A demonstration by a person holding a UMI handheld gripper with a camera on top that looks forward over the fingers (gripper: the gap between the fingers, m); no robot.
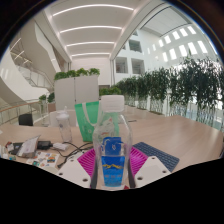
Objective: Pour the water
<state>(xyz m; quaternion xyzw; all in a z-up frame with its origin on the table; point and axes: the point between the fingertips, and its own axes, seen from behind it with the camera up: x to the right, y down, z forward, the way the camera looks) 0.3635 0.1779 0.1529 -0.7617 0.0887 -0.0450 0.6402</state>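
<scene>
Light wood table [185,135] runs out ahead of the gripper, w/ a big bright atrium behind: white walls, upper floors w/ windows, curved balcony edges on one side, long strip lights across the ceiling. Row of tall green plants [170,88] in white planters lines the far edge of the table; two taller white planter boxes [76,88] w/ greenery on top stand farther back, nearer the middle.

On the table: clutter of cables and small items [25,148] off to one side, too small to tell apart. A clear glass [64,124] stands just beyond that clutter, upright. A green cup-like container [88,118] sits behind the bottle, partly hidden by it. A dark blue ribbed mat [157,156] lies flat on the table just beside the bottle, on the other side from the clutter.

Water bottle [112,140]: clear plastic, white cap on, blue label around the lower body, upright. It stands right between the gripper's two fingers, filling most of the gap, closest thing in view.

Gripper [112,165]: fingers set narrow, about bottle width. Pink pads [88,160] sit right at the bottle's sides at label height; contact looks likely on both sides, but can't tell for sure if they're pressing or just alongside. Can't tell either whether the bottle base rests on the table or is lifted, since the bottom is hidden.
</scene>
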